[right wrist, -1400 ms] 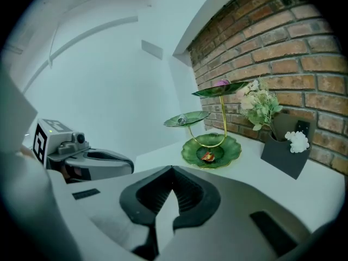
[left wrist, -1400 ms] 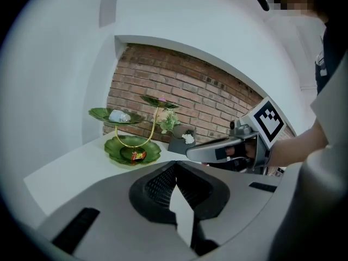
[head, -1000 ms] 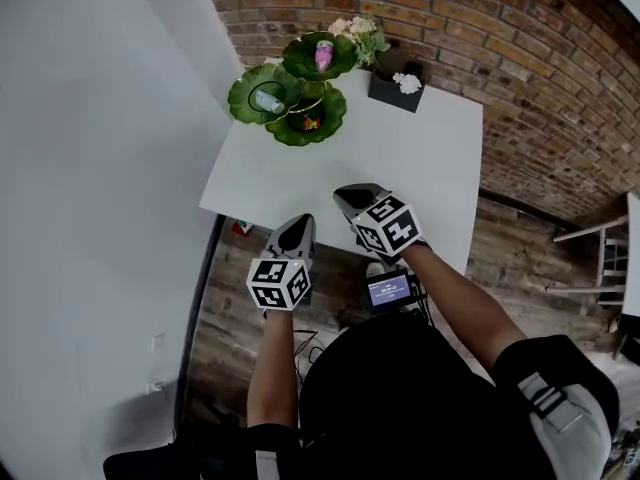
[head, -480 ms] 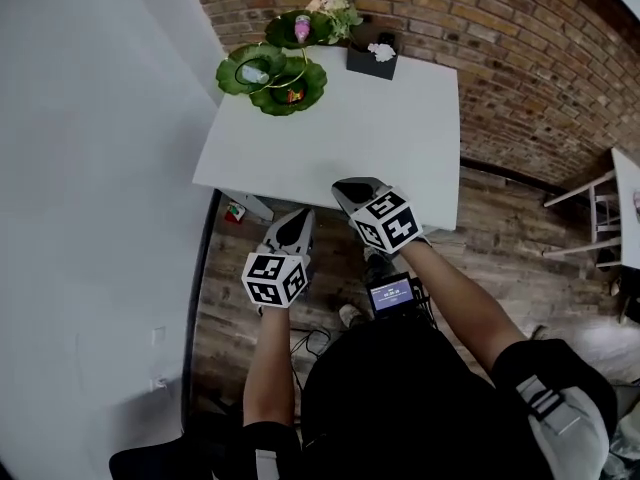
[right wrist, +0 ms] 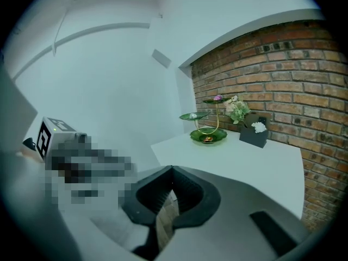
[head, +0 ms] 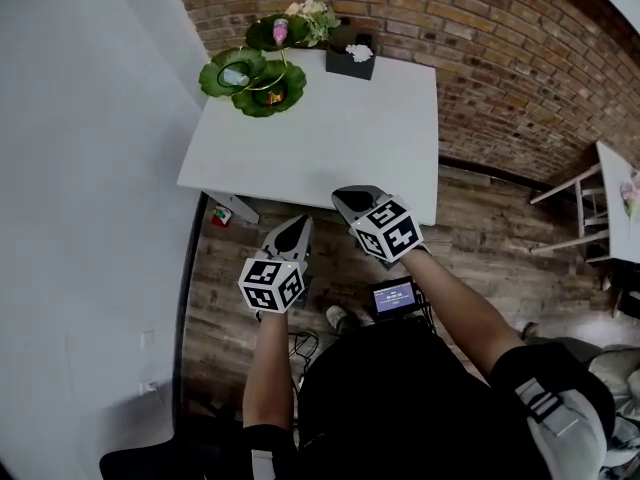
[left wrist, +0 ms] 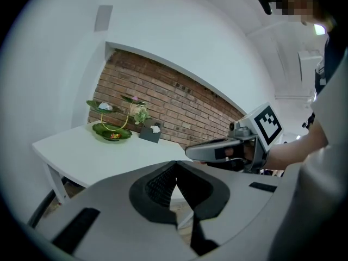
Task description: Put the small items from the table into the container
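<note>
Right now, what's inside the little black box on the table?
A white lump pokes out of the black box. It's too small to tell what it is, and the walls hide anything deeper.

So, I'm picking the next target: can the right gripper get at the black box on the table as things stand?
Probably not from here. The right gripper hangs at the white table's near edge; the black box sits at the far edge. Nothing stands between them, so stepping closer should do.
</note>
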A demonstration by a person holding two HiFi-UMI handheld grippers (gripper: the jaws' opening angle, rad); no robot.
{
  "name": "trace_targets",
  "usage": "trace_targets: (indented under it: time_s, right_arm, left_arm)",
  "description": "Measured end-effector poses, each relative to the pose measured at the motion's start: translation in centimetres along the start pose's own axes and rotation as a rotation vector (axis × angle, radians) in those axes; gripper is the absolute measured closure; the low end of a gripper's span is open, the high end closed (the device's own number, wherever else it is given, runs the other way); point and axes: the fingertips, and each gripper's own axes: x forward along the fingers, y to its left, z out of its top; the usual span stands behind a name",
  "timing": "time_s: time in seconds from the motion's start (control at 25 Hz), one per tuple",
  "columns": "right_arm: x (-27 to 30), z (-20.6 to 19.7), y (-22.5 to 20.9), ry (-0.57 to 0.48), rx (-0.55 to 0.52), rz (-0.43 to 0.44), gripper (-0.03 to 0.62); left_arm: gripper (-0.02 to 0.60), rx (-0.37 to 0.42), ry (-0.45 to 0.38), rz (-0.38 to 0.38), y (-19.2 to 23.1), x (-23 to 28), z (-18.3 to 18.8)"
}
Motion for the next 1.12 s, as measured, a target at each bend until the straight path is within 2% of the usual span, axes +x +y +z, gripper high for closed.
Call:
trace_targets:
  time_s: [0.48, 0.8, 1.12]
  right_arm:
    - [-3.6, -0.2, -4.0, -0.011, -0.038, 0.071, 0.579]
    - [-4.0, 1.5, -4.9, -0.052, -0.057, 0.108, 0.579]
    - [-3.8, 1.6, -5.0, -0.054, -0.061, 0.123, 0.579]
  left_arm:
    - [0.571, 0.006, -0.009, 0.068, -3.8, 3.5, 0.6]
    - [0.572, 0.065, -0.019, 0.112, -4.6, 5.1, 2.8]
    - [0.572, 0.064, -0.015, 0.124, -4.8, 5.9, 2.9]
